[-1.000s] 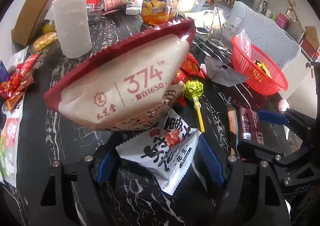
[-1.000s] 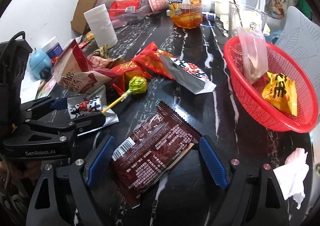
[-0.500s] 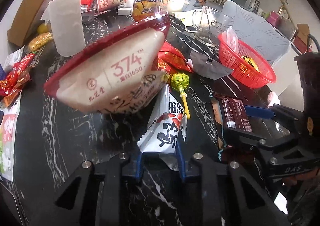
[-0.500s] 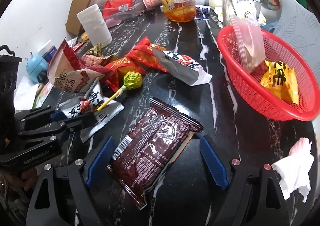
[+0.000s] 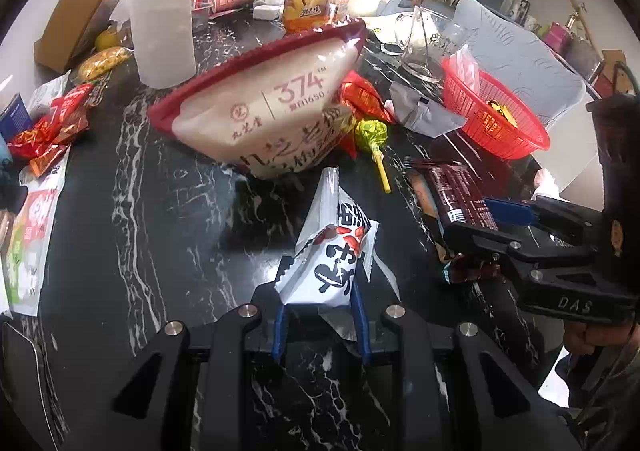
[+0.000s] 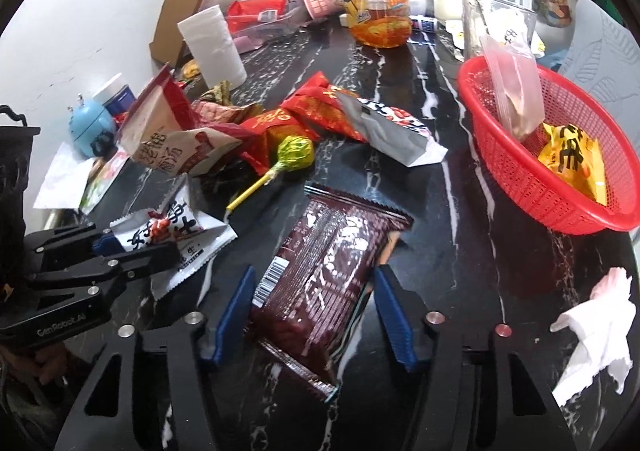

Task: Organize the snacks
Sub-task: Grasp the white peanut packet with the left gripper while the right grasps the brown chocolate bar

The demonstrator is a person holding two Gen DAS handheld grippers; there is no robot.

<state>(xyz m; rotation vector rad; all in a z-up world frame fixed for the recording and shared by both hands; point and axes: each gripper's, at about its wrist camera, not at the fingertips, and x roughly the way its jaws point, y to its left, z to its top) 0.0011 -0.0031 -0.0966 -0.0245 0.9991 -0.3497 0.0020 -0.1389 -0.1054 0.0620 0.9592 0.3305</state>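
My left fingers (image 5: 320, 325) are pinching the near end of the white crinkly peanut packet with black and red print (image 5: 334, 251), its far tip pointing straight ahead of them. My right fingers (image 6: 314, 315) are spread on either side of the dark brown foil snack bar wrapper (image 6: 324, 271), which lies flat on the black marble table (image 6: 460, 211); I can't tell whether the pads touch it. The red plastic mesh basket (image 6: 516, 179) sits ahead and to the right of the right fingers. I judge the risks as these: the slick packet could slide out of a shallow end grip, and the flat wrapper could buckle or skid on closing.
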